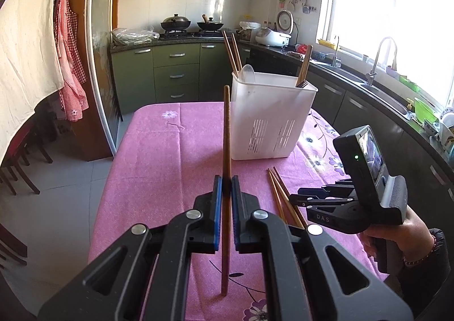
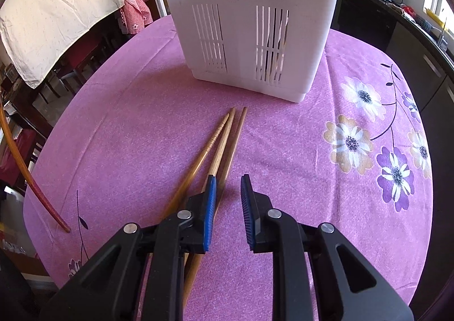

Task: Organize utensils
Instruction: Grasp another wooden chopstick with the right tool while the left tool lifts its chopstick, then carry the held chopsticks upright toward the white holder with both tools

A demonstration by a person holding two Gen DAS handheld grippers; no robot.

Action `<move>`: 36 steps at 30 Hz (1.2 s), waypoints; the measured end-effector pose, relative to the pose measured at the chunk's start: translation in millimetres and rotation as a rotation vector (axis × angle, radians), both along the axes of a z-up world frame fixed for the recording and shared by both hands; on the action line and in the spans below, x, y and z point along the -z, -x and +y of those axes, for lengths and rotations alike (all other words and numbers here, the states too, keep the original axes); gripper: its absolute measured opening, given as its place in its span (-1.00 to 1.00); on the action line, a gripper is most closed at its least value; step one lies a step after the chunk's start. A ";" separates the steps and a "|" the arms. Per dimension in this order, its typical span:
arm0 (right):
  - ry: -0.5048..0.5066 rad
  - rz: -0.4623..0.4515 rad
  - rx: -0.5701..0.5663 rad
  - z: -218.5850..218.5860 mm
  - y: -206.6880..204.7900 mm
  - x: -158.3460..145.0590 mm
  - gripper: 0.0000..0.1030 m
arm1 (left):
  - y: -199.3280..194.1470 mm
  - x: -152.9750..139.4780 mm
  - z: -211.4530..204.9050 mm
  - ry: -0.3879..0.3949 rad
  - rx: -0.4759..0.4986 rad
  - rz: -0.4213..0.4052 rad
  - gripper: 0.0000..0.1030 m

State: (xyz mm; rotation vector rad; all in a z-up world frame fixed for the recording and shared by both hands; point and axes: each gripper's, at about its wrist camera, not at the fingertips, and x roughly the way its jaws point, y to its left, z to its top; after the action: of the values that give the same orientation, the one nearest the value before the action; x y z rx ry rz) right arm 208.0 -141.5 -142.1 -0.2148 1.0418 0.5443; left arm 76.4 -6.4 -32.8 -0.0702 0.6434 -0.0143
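Note:
My left gripper [image 1: 226, 182] is shut on a brown wooden chopstick [image 1: 226, 133], which stands almost upright with its lower tip near the pink tablecloth; the same chopstick shows at the left edge of the right wrist view [image 2: 17, 156]. A white slotted utensil holder [image 1: 269, 119] stands behind it, with chopsticks, a spoon and a fork inside. Three wooden chopsticks [image 2: 218, 142] lie on the cloth in front of the holder [image 2: 249, 23]. My right gripper [image 2: 228, 183] is open and empty just above their near ends. It also shows in the left wrist view [image 1: 295, 199].
The table [image 2: 283, 151] has a pink flowered cloth. Dark wooden chairs [image 1: 17, 170] stand to the left. Kitchen counters with a sink [image 1: 377, 85] and a stove with two pans [image 1: 190, 26] line the back and right walls.

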 end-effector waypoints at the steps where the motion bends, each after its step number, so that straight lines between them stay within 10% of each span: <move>1: -0.001 0.005 0.000 -0.7 -1.2 0.3 -0.63 | 0.1 0.1 0.0 -0.001 0.000 0.000 -0.88; 20: -0.015 0.020 0.027 -22.9 -10.6 -2.6 -0.88 | -4.9 2.4 2.7 0.009 0.004 0.022 -0.88; 36: -0.323 -0.208 0.013 -102.9 65.6 -126.8 -0.88 | -7.0 -6.3 -14.9 -0.021 0.052 0.007 -0.88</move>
State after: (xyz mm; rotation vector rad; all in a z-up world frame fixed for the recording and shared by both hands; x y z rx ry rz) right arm 142.4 -244.4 -15.4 0.0214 0.7407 0.6550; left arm 83.3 -21.4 -26.5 -0.0337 0.6526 -0.0573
